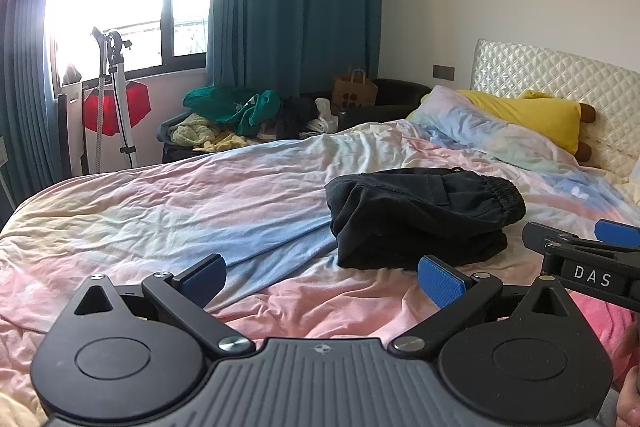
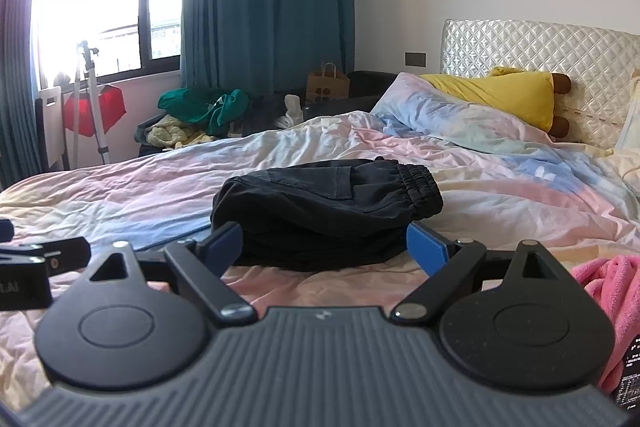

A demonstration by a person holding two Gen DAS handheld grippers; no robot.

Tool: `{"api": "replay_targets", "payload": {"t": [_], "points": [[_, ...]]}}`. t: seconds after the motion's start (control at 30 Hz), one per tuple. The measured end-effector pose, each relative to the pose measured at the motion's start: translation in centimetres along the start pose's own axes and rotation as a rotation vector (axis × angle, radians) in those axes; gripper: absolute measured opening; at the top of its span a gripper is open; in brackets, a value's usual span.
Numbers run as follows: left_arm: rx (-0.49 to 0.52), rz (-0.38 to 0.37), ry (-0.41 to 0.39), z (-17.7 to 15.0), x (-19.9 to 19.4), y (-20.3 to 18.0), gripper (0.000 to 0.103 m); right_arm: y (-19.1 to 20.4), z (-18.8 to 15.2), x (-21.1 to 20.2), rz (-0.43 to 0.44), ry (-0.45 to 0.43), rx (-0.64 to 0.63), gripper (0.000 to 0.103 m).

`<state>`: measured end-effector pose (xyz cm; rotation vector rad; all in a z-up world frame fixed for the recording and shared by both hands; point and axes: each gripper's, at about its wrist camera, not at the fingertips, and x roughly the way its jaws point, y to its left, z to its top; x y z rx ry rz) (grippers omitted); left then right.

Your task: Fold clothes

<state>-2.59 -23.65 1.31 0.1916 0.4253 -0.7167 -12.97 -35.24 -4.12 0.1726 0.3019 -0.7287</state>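
Left wrist view: your left hand-held gripper (image 1: pixel 322 277) stands wide open at lower centre, nothing between its pads. The black trousers (image 1: pixel 420 215) lie already folded into a stack right of centre on the bed (image 1: pixel 160 211). Your right hand-held gripper (image 1: pixel 580 247) enters at the right edge, cut off.

Right wrist view: your right hand-held gripper (image 2: pixel 326 247) is spread wide, empty, its pads flanking the near edge of the black trousers (image 2: pixel 324 203) without visibly pressing. If you tidy the stack, I judge you should come in low and square. A pink garment (image 2: pixel 604 291) at lower right is probably next. The stack's underside and far edge are hidden.
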Motion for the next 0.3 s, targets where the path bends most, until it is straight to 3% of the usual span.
{"api": "replay_targets", "payload": {"t": [0.3], "points": [[0.003, 0.002, -0.014, -0.05, -0.39, -0.13, 0.103, 0.18, -0.10, -0.15, -0.009, -0.001, -0.003, 0.091]]}}
